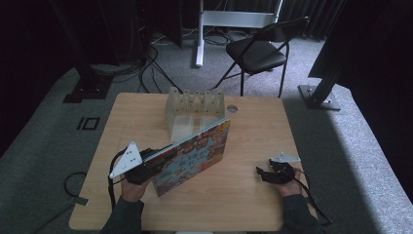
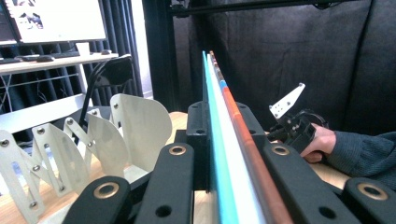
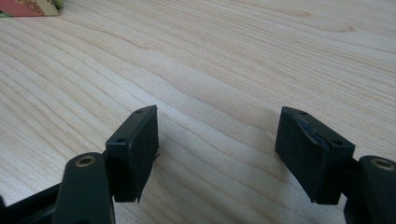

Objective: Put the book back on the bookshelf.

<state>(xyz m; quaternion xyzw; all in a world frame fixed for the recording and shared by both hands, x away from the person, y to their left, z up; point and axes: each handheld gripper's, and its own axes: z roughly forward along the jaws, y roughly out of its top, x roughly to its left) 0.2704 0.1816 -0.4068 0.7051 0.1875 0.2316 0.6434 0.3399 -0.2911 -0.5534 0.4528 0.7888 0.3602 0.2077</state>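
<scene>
A: Left gripper (image 1: 157, 158) has the picture book (image 1: 192, 157) by its near edge, jaws clamped tight on the thin cover and pages, you can see the teal, white and orange edges squeezed between the black pads in the left gripper view (image 2: 222, 154)

B: And the book is up off the wooden table (image 1: 243, 195), tilted, colourful cover facing the person, its far corner close to the white slotted rack (image 1: 195, 109) at the back of the table

A: That rack (image 2: 70, 154) sits just left of the book's edge in the left gripper view, curved white dividers bolted in a row

B: Over on the other side, the right gripper (image 1: 263, 174) rests low on the table, well apart from the book, a hand (image 1: 290, 187) around its body

A: Its jaws stand apart with nothing between them, just bare wood grain under the pads (image 3: 135, 149) in the right gripper view

B: Top left corner there, a sliver of the book's cover (image 3: 28, 7)

A: Behind the table, a black folding chair (image 1: 258, 51) on the grey carpet
</scene>
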